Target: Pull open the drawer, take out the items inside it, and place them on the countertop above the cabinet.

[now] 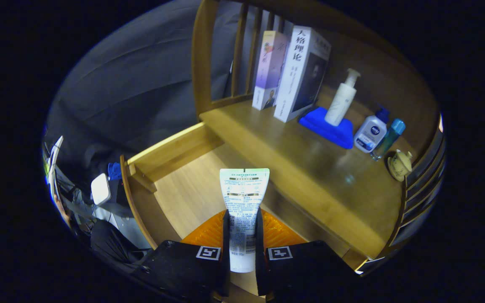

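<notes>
1. Between my gripper's two fingers sits the white squeeze tube with printed text. Both fingers are pressed on its sides near the lower end, so it's a firm clench on the tube.
2. The tube's long axis runs straight ahead along the fingers, with the flat crimped end pointing away from me and sticking out well past the fingertips.
3. Under it is the open pale-wood drawer, and an orange ribbed thing shows just behind the fingers. Can't tell what that is.
4. The brown wooden countertop lies ahead and to the right of the tube, with its front edge running just beside the drawer's right side.
5. My guess for the drop: the bare stretch near the front edge. The back edge is taken by two upright books, a white pump bottle on a blue cloth, two small bottles and a little teapot towards the right corner.
</notes>
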`<state>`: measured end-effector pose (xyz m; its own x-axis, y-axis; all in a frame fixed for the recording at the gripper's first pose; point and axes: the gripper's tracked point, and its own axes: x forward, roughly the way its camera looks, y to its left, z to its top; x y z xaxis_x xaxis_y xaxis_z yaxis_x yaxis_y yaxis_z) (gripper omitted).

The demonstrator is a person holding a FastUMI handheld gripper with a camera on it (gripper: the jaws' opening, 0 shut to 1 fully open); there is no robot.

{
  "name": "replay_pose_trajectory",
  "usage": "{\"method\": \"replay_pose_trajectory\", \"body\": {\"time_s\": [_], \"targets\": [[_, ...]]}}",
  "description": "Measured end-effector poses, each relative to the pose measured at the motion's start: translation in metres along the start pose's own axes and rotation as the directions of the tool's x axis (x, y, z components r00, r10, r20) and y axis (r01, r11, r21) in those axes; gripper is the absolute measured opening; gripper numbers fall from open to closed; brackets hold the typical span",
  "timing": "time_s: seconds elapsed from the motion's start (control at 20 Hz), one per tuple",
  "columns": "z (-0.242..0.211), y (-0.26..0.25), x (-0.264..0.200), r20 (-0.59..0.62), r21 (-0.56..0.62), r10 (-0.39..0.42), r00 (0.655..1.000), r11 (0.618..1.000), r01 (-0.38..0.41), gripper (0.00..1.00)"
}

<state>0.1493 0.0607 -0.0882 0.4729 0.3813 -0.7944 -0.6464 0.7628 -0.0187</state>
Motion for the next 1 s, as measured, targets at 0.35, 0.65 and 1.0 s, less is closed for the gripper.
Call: {"method": "replay_pose_trajectory", "body": {"time_s": [0.35,0.65,1.0], "targets": [[0.036,-0.051,0.003,0.064,0.232,-0.095,0.993,0.97,0.077,0.27],[0.056,-0.096,0.02,0.063,0.507,-0.15,0.987,0.856,0.098,0.27],[0.051,-0.125,0.048,0.008,0.65,-0.176,0.984,0.749,0.129,0.35]]}}
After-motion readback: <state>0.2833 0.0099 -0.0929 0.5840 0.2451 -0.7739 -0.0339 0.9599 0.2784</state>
